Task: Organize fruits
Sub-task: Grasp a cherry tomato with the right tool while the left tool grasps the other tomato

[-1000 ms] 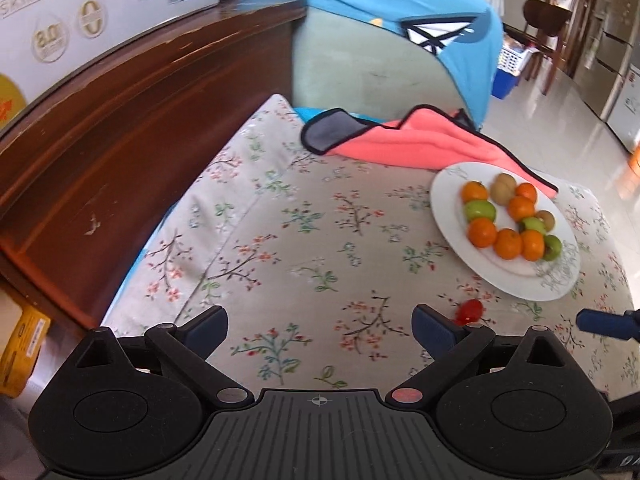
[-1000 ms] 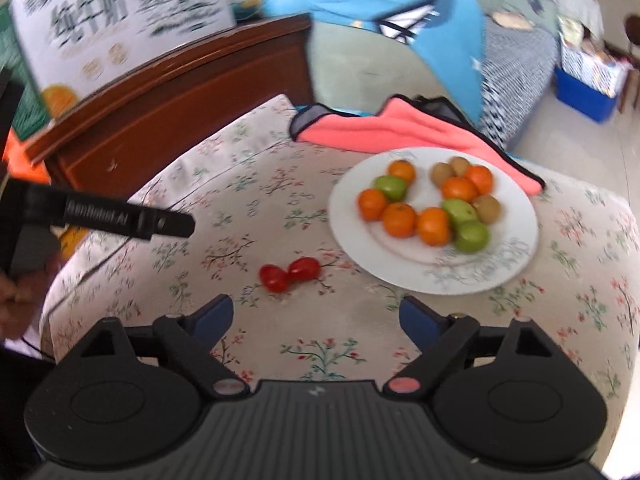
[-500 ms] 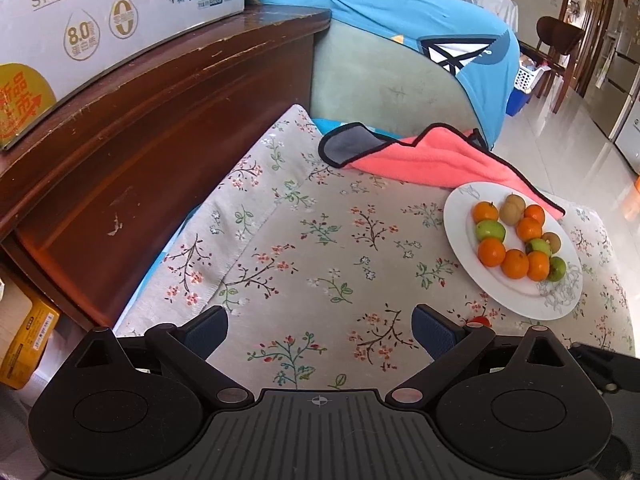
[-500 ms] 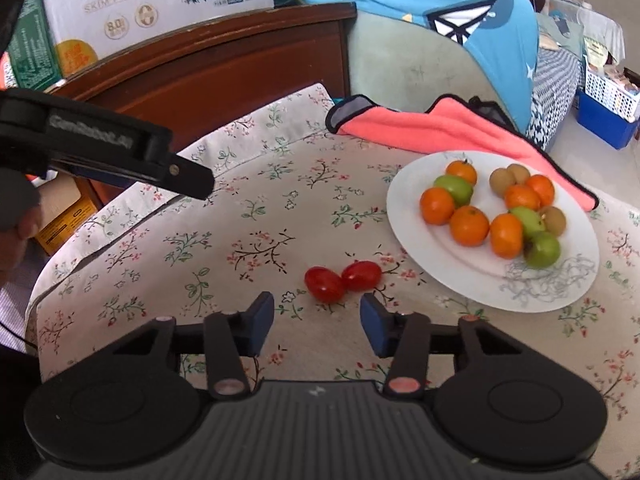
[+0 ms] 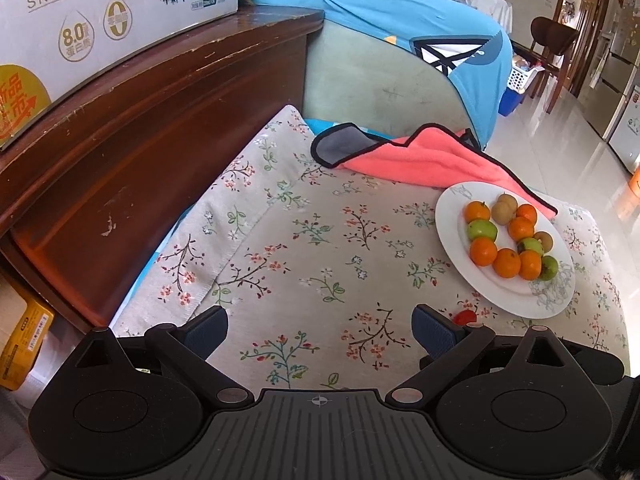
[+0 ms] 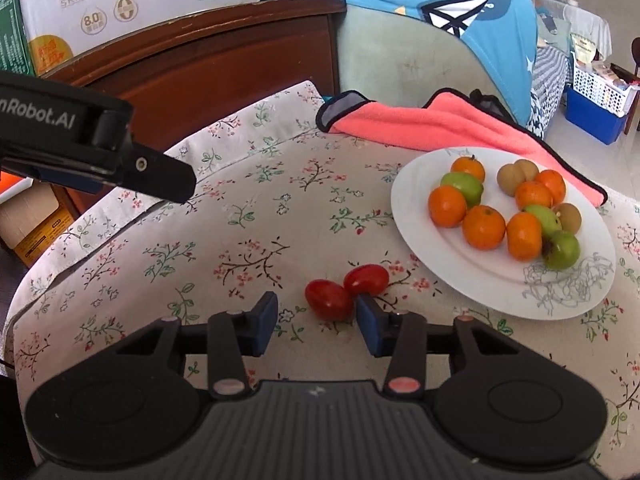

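- My right hand-held gripper [image 6: 316, 322] is closing, nothing pinched yet; the near tomato [image 6: 329, 300] sits just beyond the tips, left of the plate [image 6: 472, 280].
- The right pad could nudge it away.
- Left hand-held gripper [image 5: 320, 330]: released, empty.

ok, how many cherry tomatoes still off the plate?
2, touching, on the floral cloth left of the plate: near tomato just ahead of the closing right gripper, not yet pinched; far tomato behind it. None visibly hidden.

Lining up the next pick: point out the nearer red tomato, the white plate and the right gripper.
nearer red tomato [image 6: 329, 300], right wrist view, middle of its skin.
white plate [image 6: 480, 280], right wrist view, bare front part.
right gripper [image 6: 316, 320], right wrist view, midway between fingertips, jaws closing.
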